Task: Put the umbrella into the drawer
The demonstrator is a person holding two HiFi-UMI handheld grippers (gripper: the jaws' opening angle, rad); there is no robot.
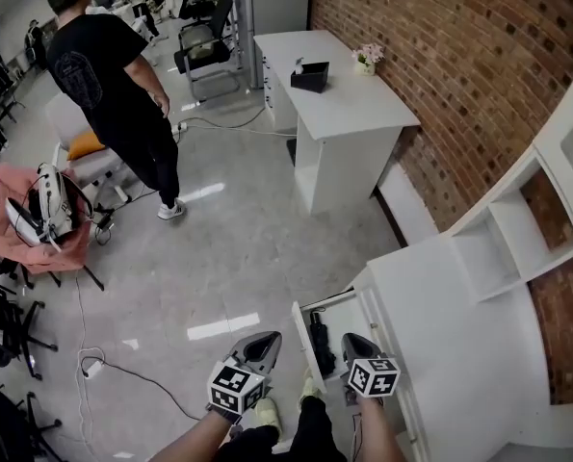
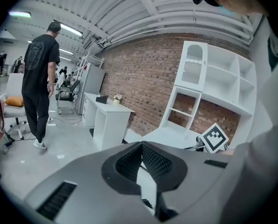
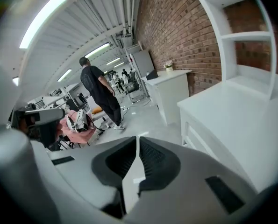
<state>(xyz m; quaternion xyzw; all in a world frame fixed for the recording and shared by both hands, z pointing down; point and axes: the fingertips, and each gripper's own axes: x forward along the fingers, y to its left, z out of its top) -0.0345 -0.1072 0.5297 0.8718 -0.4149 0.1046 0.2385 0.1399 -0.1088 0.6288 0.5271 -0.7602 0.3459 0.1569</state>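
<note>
Far left in the head view: a bystander (image 1: 113,75) in black stands on the grey floor (image 1: 238,248), back towards me; below that, a pink cloth (image 1: 16,221) draped over a stand.

Left forearm (image 1: 192,441) comes up from the bottom edge, angled towards the centre; left gripper (image 1: 270,339) is held out in front, nose tipped slightly down, over the floor just left of the drawer (image 1: 329,302); in the left gripper view the jaws meet at their tips, closed, nothing between them.

Centre: the drawer stands pulled out from the white cabinet (image 1: 459,335); the umbrella (image 1: 320,343), black and folded, lies lengthwise inside it, between the two grippers as seen from above and touched by neither.

Right forearm (image 1: 377,438) rises almost straight from the bottom edge; right gripper (image 1: 350,339) points forward and down, over the drawer's right side beside the cabinet edge; in the right gripper view the jaws are pressed together and empty; only floor shows past them.

Further right: cabinet top bare; open white shelves (image 1: 517,234) against the brick wall (image 1: 440,56).
</note>
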